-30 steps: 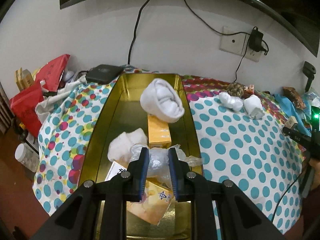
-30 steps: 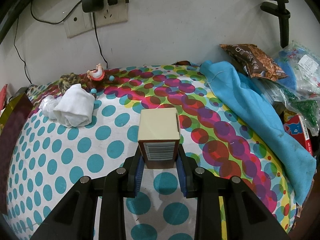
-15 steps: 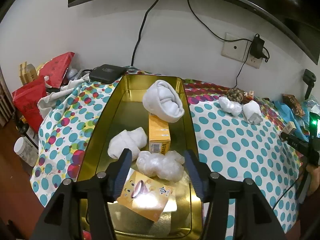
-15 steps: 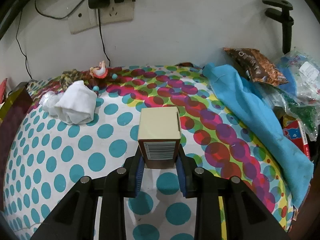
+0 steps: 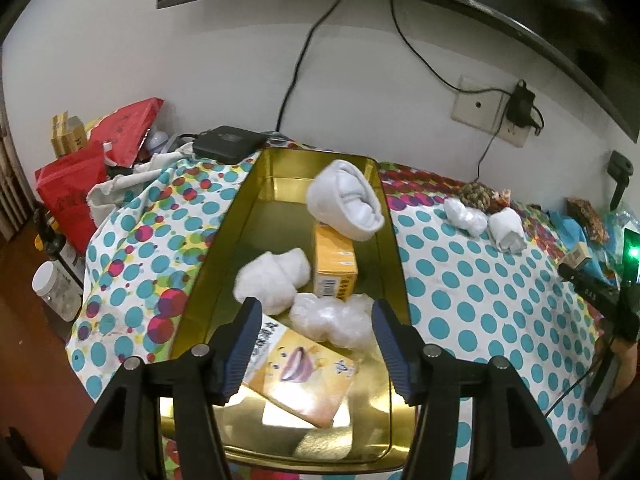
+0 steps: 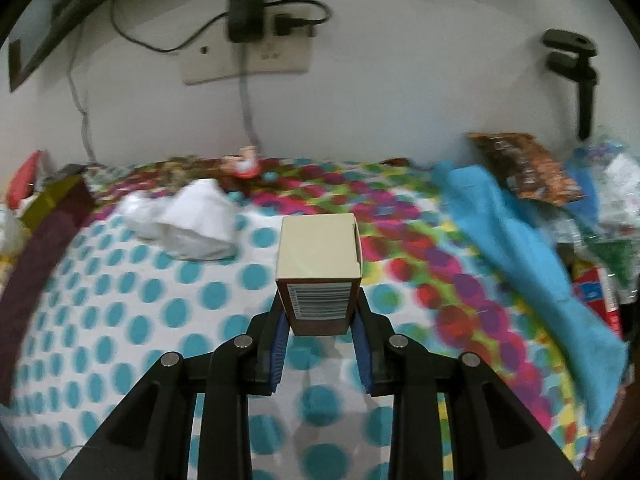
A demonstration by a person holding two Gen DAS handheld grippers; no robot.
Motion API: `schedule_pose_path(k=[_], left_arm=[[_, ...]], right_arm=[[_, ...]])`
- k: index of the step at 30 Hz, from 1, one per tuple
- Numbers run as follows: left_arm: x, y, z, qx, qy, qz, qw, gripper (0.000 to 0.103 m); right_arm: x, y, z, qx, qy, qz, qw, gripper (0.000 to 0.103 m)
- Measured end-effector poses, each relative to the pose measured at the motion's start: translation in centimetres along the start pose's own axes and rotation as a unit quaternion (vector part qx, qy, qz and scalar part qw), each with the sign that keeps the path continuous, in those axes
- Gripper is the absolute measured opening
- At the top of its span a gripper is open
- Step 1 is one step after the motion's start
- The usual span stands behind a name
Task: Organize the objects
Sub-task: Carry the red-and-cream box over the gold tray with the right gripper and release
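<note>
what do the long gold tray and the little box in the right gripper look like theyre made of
Gold tray: probably thin metal with a glossy finish, since its inner walls mirror the light and the items inside. Small box: apparently matte printed cardboard, with sharp folded edges, a tuck flap at the top corner and a barcode. It is clamped in the right gripper.

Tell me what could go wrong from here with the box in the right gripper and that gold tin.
The right gripper pinches the small box only at its lower end, so it might tip or slip. The gold tin is already crowded; the rolled white sock perched on the orange box could tumble if bumped.
</note>
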State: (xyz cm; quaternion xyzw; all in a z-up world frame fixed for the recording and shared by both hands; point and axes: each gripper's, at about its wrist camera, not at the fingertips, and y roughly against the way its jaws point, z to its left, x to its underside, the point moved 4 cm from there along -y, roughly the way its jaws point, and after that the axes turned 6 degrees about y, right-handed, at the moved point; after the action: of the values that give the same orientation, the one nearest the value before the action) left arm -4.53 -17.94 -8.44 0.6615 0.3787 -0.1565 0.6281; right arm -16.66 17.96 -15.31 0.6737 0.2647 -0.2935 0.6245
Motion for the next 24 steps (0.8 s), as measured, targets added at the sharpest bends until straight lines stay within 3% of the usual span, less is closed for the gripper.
schedule_pose_path(k=[4,8,14,17,21,24], left_arm=[[-0.1,0.6,1.2,0.0,0.016,-0.005,0.9999,0.059],[0.1,1.1,2.3,0.003,0.028,-0.007,0.9996,0.059],[0.2,1.8,4.0,0.005,0.039,-0.012,0.9992,0.059],[0.3,2.0,4.7,0.007,0.042,-0.013,0.999,0.059],[0.1,2.1,5.0,0.011,0.037,-0.016,0.9991,0.059],[0.0,1.9,5.1,0.017,0.04,-0.016,0.9989,0.059]], right_arm=[[-0.1,2.9,2.9,-0.059,0.013,-0.017,0.998,0.028],[-0.1,7.1,9.0,-0.135,0.053,-0.03,0.989,0.028],[-1.5,10.4,17.5,-0.248,0.108,-0.022,0.963,0.028],[-0.7,11.8,19.1,-0.286,0.135,-0.009,0.949,0.028],[-1.3,11.0,23.4,-0.304,0.167,0.012,0.938,0.028],[-1.0,10.2,24.3,-0.3,0.181,0.025,0.936,0.028]])
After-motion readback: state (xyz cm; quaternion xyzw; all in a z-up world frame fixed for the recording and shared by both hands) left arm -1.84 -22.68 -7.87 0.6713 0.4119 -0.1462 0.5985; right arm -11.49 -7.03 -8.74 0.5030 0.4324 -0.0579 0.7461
